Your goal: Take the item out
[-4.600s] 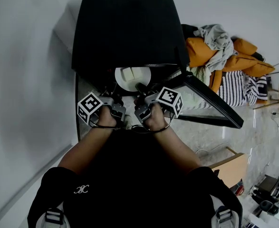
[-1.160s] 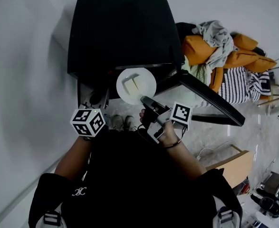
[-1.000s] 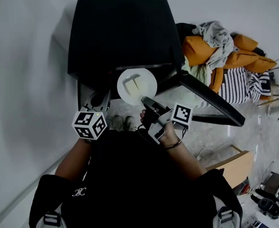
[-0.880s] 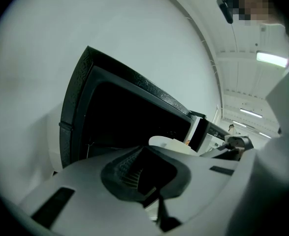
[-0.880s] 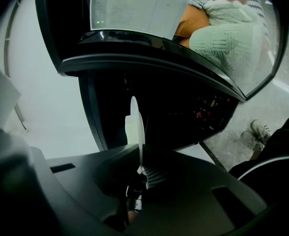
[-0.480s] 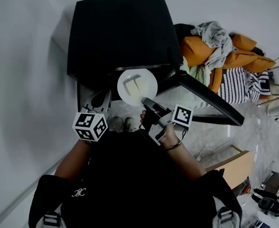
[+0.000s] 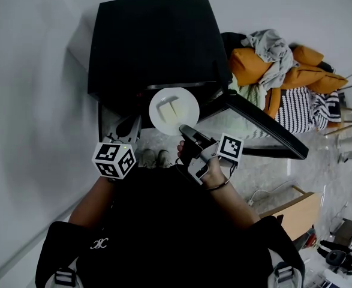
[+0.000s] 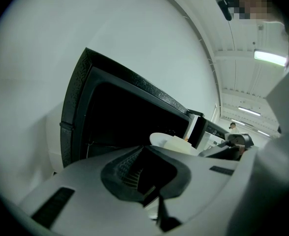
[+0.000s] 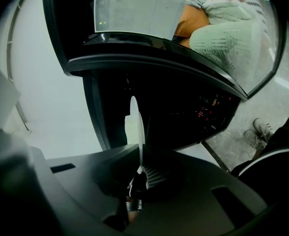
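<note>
Wall (image 7: 32,71): plain white, at the left and behind.
Floor (image 7: 265,176): pale, marbled, glossy.
Shoes (image 7: 155,156): a pair, side by side on the floor.
Heap (image 7: 283,77): at the right, by the wall.
Cushions (image 7: 253,65): orange, in the heap.
Garment (image 7: 271,44): grey, draped over the cushions.
Cloth (image 7: 298,110): black-and-white stripes, at the heap's front.
Knit (image 9: 218,41): pale green, touching orange fabric.
Box (image 7: 286,212): wooden, on the floor at lower right.

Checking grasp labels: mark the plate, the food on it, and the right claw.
plate (image 7: 190,102), head view, bare surface near its right rim
food pieces (image 7: 164,108), head view, top of the left piece
right claw (image 9: 138,173), right gripper view, between the tips pinching the plate's edge
</note>
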Available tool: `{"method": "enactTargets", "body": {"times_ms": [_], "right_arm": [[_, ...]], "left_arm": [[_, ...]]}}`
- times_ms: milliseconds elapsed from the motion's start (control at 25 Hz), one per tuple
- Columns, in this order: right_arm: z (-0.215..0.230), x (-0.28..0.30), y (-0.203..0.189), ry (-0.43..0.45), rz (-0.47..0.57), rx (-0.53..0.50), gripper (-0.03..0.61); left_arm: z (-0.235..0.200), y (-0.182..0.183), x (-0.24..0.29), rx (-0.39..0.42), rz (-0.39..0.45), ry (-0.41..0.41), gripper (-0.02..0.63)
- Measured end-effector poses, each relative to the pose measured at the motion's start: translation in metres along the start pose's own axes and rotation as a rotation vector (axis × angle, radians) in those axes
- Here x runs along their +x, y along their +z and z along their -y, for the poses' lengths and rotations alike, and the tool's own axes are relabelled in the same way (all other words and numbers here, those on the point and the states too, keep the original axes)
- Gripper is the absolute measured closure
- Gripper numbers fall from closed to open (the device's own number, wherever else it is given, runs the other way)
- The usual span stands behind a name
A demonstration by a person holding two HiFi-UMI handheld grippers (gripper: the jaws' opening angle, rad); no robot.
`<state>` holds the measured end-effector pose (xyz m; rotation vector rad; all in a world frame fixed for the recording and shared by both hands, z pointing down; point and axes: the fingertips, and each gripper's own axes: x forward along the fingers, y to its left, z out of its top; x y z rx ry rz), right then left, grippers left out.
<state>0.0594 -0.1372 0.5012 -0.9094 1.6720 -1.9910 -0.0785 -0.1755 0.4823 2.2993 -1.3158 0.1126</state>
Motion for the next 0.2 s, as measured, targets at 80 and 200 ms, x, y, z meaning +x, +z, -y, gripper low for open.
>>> {"method": "enactTargets", "body": {"times_ms": [80, 200], "right_arm": [[0.0003, -0.0010, 0.0001, -0.003, 0.003, 0.006, 0.558], [0.0005, -0.0032, 0.0010, -0.008, 0.010, 0.008, 0.558]], "left_arm": [[-0.0012, 0.0016, -0.0012, -0.006, 0.002, 0.005, 0.606], [-0.0022, 0.0043, -0.0037, -0.007, 0.005, 0.012, 0.606]]}}
